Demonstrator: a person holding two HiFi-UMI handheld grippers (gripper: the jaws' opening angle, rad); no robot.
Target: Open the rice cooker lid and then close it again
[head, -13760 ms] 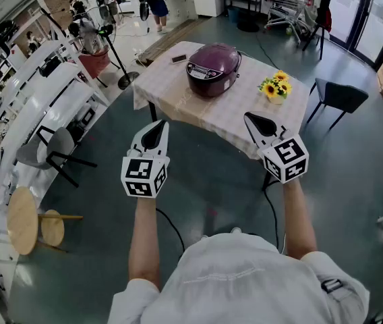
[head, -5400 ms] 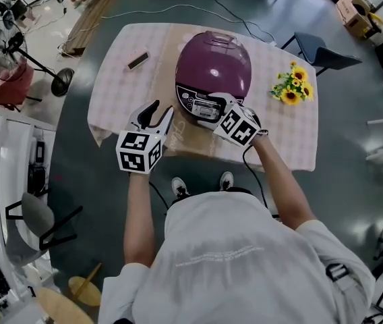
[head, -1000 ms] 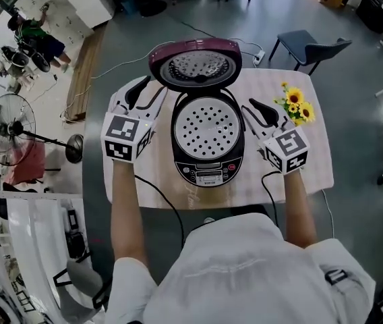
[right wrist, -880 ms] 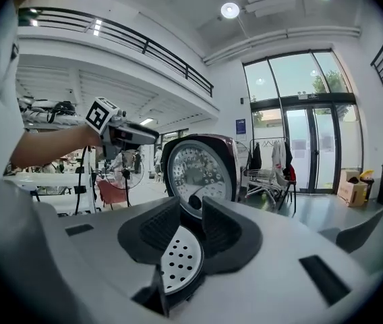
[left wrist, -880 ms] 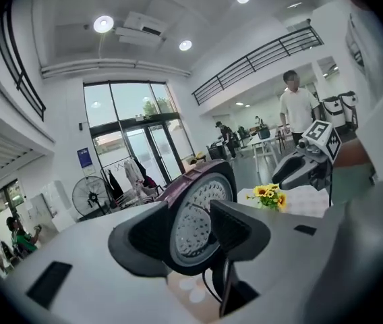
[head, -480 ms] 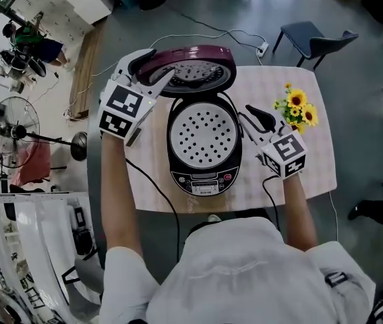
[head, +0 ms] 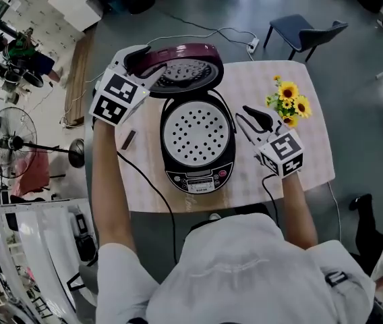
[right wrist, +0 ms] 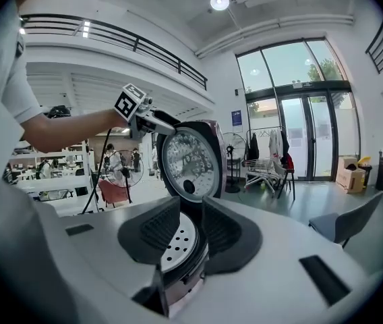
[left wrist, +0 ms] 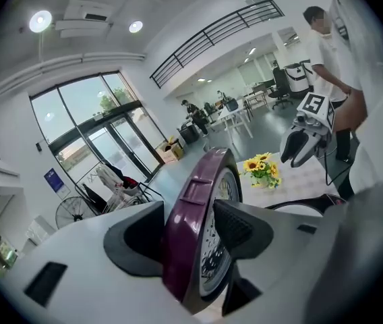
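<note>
The purple rice cooker (head: 198, 175) stands on the table with its lid (head: 181, 69) raised and the perforated inner plate (head: 198, 132) showing. My left gripper (head: 139, 61) is at the lid's left edge. Its jaws have just been opening and straddle the lid's rim (left wrist: 201, 208), which fills most of the gap; I see no squeeze. My right gripper (head: 247, 118) hovers by the cooker's right rim. Its jaws stand a little apart with nothing held, and the cooker's rim (right wrist: 178, 248) shows beyond them.
A pot of sunflowers (head: 287, 100) stands right of the cooker on the checked tablecloth (head: 306, 160). A small dark object (head: 129, 139) lies to its left. A cable (head: 144, 187) runs off the front edge. A chair (head: 303, 31) stands behind the table.
My left gripper has moved from beside the cooker up to the lid's left edge, rolled, and now straddles the rim. The lid stays raised. My right gripper has sunk slightly.
</note>
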